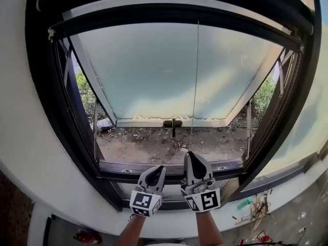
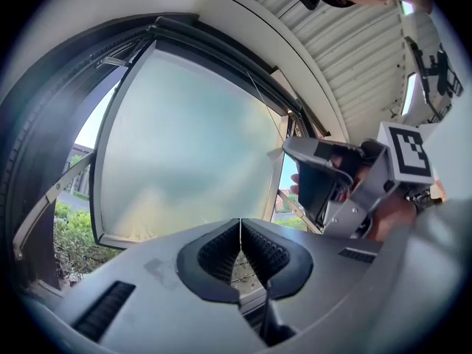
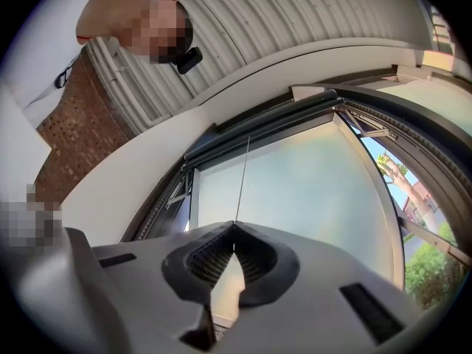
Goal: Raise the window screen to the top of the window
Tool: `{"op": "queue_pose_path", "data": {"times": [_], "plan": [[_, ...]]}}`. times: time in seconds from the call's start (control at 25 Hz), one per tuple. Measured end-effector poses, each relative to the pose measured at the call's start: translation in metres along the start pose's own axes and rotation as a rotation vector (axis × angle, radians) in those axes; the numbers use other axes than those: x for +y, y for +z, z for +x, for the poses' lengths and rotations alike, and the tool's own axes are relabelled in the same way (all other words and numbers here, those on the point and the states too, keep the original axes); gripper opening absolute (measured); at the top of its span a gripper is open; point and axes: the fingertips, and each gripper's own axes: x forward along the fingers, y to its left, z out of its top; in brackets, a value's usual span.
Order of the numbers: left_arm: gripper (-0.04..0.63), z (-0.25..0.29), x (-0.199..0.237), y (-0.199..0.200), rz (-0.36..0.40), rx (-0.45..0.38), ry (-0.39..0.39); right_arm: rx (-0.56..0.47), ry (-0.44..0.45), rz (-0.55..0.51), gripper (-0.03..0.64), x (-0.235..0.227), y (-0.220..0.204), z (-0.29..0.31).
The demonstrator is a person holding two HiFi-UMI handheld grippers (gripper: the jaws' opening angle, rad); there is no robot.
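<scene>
Pinching the cord (image 3: pixel 243 175) below the window frame (image 3: pixel 258 127), the right gripper (image 3: pixel 234 226) showed that grip only in its own view; the left gripper (image 2: pixel 240 223) was clenched, empty.

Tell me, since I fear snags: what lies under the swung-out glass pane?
Bare soil with dry leaves shows below the pane, bushes at both sides. The frosted pane covers whatever lies farther out.

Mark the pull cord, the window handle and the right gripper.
pull cord (image 3: pixel 243 175), right gripper view, midway along the thin line above the jaws.
window handle (image 1: pixel 172 123), head view, dark grip at the pane's lower edge.
right gripper (image 1: pixel 190 155), head view, its closed fingertips.
</scene>
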Motion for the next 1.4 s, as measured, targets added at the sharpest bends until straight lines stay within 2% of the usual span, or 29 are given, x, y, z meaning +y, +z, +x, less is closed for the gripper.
{"op": "queue_pose_path", "data": {"times": [0.12, 0.28, 0.52, 0.68, 0.84, 1.04, 1.4], "plan": [[0.006, -0.001, 0.001, 0.003, 0.002, -0.002, 0.002, 0.041, 0.016, -0.023, 0.003, -0.001, 0.009, 0.013], [0.006, -0.005, 0.000, 0.006, -0.001, -0.006, 0.000, 0.116, 0.019, -0.018, 0.003, 0.004, -0.011, 0.011], [0.006, -0.005, 0.003, -0.001, -0.003, 0.010, 0.008, 0.230, -0.030, 0.079, 0.003, 0.005, -0.060, -0.018], [0.006, -0.006, 0.005, -0.023, -0.017, 0.057, 0.019, 0.380, -0.106, 0.134, 0.003, -0.004, -0.105, -0.046], [0.006, -0.008, 0.002, -0.045, -0.036, 0.094, 0.020, 0.510, -0.128, 0.123, 0.003, -0.008, -0.139, -0.065], [0.006, -0.012, -0.003, -0.060, -0.050, 0.120, 0.024, 0.543, -0.142, 0.146, 0.003, -0.009, -0.150, -0.078], [0.006, -0.014, -0.001, -0.064, -0.061, 0.125, 0.032, 0.549, -0.132, 0.142, 0.003, -0.005, -0.152, -0.080]]}}
